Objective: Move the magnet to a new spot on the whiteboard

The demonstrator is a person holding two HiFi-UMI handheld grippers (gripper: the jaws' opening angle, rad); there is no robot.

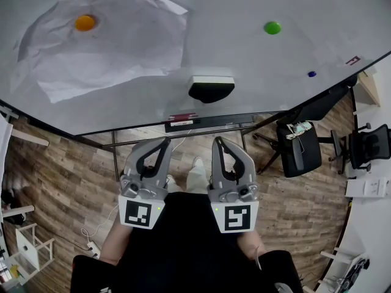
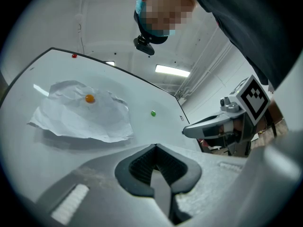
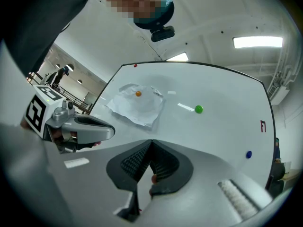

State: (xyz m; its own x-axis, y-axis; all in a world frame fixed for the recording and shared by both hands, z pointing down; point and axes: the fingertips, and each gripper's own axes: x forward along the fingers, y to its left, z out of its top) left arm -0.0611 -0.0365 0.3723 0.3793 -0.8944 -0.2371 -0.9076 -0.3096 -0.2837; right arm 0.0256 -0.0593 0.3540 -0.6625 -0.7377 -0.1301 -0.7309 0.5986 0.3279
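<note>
Both pairs of jaws are clenched, ribbed black pad pressed flat against pad. The left gripper (image 2: 154, 149) and the right gripper (image 3: 151, 144) sit side by side, close to the person's dark top (image 1: 183, 243). Their tips point toward the whiteboard (image 1: 256, 72) and stop short of its lower edge, touching nothing on it.

Along that lower edge runs a marker tray (image 1: 211, 121). Just above it, near the middle of the edge, a black-and-white eraser (image 1: 211, 88) clings to the board.

No magnet is held; all sit on the board, well apart from the grippers:
- An orange magnet (image 1: 85, 22) sits in the upper left part of the board and pins a crumpled sheet of paper (image 1: 116, 54) there.
- A green magnet (image 1: 272, 27) sits on bare board to the right of the paper.
- A small blue magnet (image 1: 312, 74) lies near the right edge, lower than the green one.
- A tiny red magnet (image 3: 135, 65) sits by the top edge, above the paper.

Below the board a wood-plank floor (image 1: 67, 176) shows, with two black office chairs (image 1: 299, 148) at the right.
</note>
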